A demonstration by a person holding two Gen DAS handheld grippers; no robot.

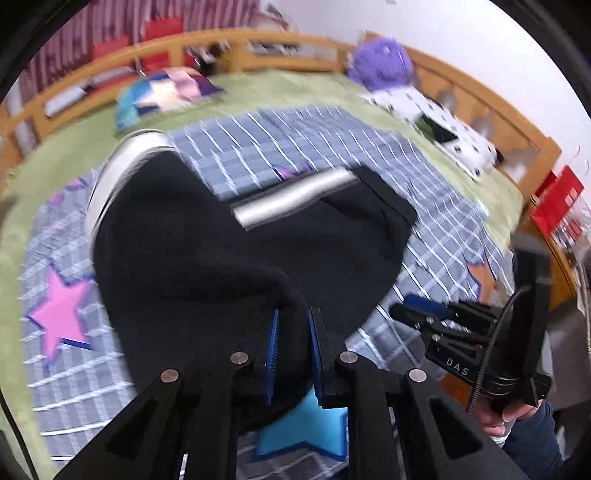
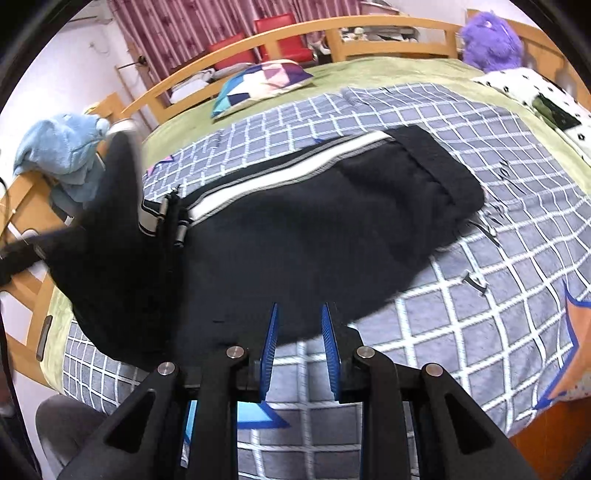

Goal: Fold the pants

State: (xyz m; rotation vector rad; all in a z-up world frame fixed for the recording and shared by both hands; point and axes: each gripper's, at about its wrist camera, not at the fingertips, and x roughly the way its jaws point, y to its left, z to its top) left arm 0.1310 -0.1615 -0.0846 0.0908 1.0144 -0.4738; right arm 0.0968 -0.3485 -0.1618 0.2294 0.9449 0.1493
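On checked blanket (image 2: 480, 295) across bed, black pants (image 2: 295, 240) lie part-folded. My left gripper (image 1: 293, 347) pinching lifted leg end, mid fold-over. My right gripper (image 2: 300, 343) spread, empty, at near hem. Next, I judge: carry leg toward waistband (image 2: 443, 166), lay flat.

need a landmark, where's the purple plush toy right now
The purple plush toy sits at the bed's far right corner against the wooden rail, beside the spotted pillow.
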